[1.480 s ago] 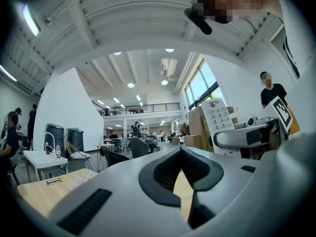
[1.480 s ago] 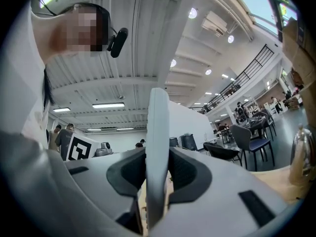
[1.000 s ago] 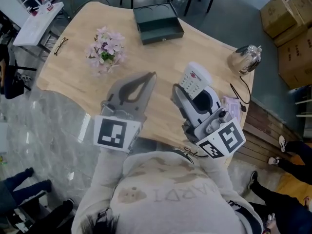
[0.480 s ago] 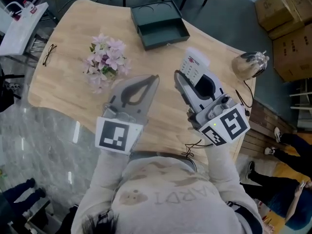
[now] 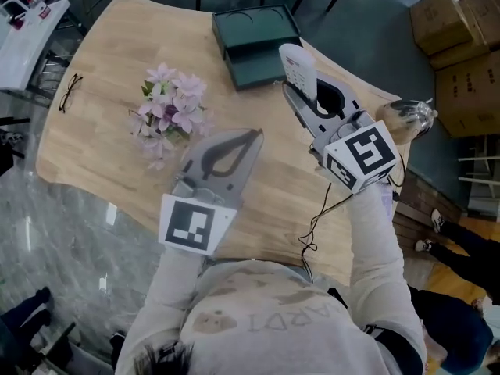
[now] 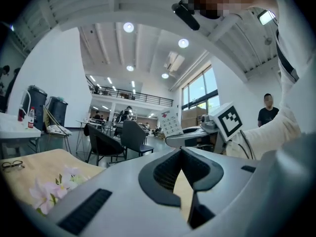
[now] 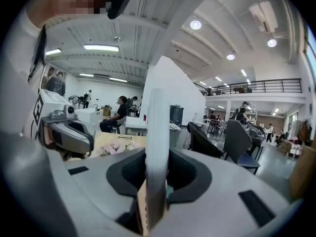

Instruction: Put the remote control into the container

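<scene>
While flowers (image 5: pixel 168 108) stand near, remote (image 5: pixel 299 73) hovers beside container (image 5: pixel 254 41).

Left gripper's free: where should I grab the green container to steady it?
The container's near-left rim, from above, one jaw inside and one outside: it is an open tray with thin upright walls, and the remote control in the right gripper crowds its right side.

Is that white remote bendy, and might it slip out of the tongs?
Probably stiff: the remote control sticks straight out of the right tongs without drooping. Likely light, since a pinch at one end holds it up. It might slip, because its white shell looks smooth.
</scene>
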Demonstrator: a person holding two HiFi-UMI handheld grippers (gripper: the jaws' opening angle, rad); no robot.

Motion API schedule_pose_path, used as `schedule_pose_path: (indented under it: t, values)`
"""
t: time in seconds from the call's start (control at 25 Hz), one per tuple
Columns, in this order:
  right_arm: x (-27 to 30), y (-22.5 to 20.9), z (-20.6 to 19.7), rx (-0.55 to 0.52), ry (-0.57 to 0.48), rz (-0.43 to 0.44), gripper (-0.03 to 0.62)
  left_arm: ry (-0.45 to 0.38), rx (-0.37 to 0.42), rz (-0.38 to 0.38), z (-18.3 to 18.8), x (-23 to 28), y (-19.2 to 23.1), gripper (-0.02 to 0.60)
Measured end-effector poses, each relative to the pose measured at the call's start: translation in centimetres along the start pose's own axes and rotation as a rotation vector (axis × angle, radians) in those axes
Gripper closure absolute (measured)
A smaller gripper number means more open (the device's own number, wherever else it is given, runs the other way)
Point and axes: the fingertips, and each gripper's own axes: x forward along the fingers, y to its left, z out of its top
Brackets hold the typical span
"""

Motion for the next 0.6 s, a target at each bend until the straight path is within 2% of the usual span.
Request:
schedule_pose_path:
  t: [0.32, 0.6]
  values:
    - [8.1, -4.9, -4.6, -0.182, 0.19, 0.036, 0.491, 0.029, -0.026, 0.018, -1.5, 2.1, 3.1, 0.581]
    - [13.3, -7.2, -11.9, -0.38, 0.415, 0.112, 0.491, 0.039, -0.06, 0.029, -3.1, 3.5, 4.9, 0.581]
